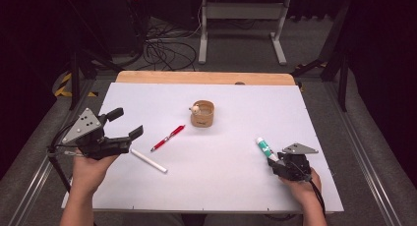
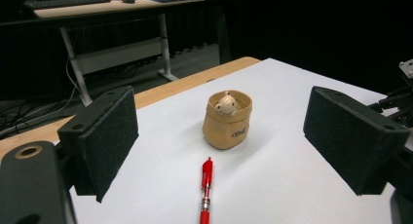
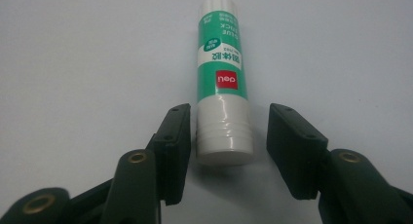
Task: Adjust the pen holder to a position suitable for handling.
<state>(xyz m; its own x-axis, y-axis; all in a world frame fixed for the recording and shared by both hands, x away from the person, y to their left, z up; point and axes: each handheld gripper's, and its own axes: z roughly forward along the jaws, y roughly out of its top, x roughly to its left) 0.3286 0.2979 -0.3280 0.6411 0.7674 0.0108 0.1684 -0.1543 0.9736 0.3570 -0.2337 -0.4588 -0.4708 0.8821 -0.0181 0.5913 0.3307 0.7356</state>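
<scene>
A green-and-white glue stick [image 3: 221,78] lies on the white table sheet [image 1: 221,186], its white cap end between the jaws of my right gripper [image 3: 229,117]. The jaws stand open around it: the left pad is close to the cap, the right pad is clear of it. In the high view the glue stick [image 1: 264,148] sits at the right, just ahead of my right gripper [image 1: 276,163]. My left gripper [image 1: 126,123] hovers wide open at the left with nothing in it. Beyond my left gripper [image 2: 224,136] lie a red pen [image 2: 206,187] and a tan pouch [image 2: 228,121].
The tan pouch [image 1: 202,114] with a small bear figure [image 1: 195,108] inside stands mid-table. The red pen [image 1: 168,137] and a white stick [image 1: 148,160] lie near the left gripper. A wooden table edge [image 1: 206,77] runs along the back, with cables and a desk frame beyond.
</scene>
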